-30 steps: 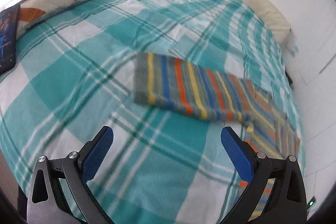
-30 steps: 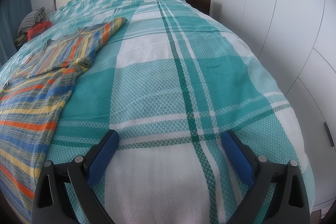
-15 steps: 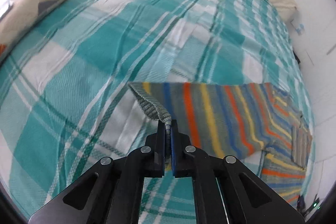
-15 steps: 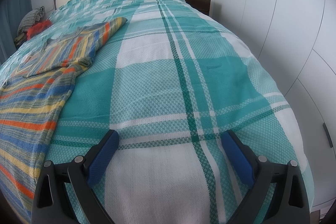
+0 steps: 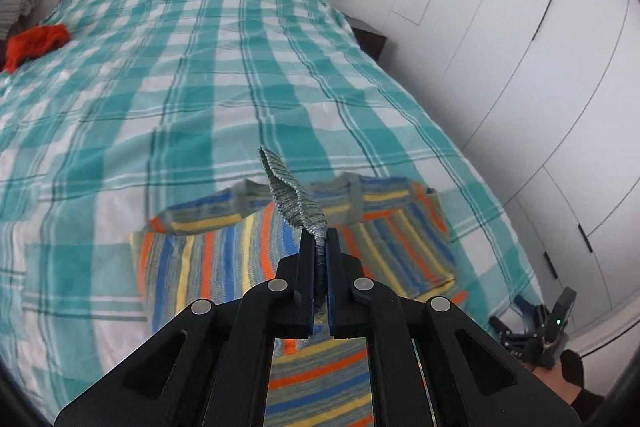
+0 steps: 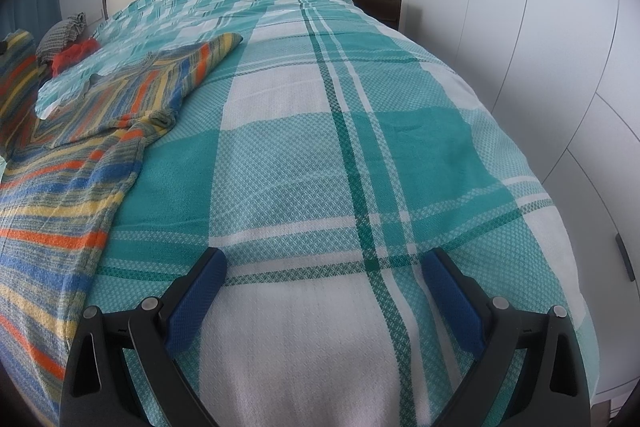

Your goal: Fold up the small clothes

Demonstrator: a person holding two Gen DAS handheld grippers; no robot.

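The striped garment (image 5: 256, 259) lies flat on the bed (image 5: 200, 67), its long axis running across my left view, with one cuff lifted off it. My left tool (image 5: 320, 247) is clenched on that cuff, directly above the body, so I'd carry it forward across. My right tool (image 6: 320, 291) hangs released, the garment (image 6: 60, 187) to its left.

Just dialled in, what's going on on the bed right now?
A person is folding a striped knit garment spread on the teal plaid bedspread. The left tool is shut on one edge of the garment, holding it lifted above the rest of the fabric. The right tool is open and empty over bare bedspread beside the garment. A red cloth lies apart, near the headboard end, untouched.
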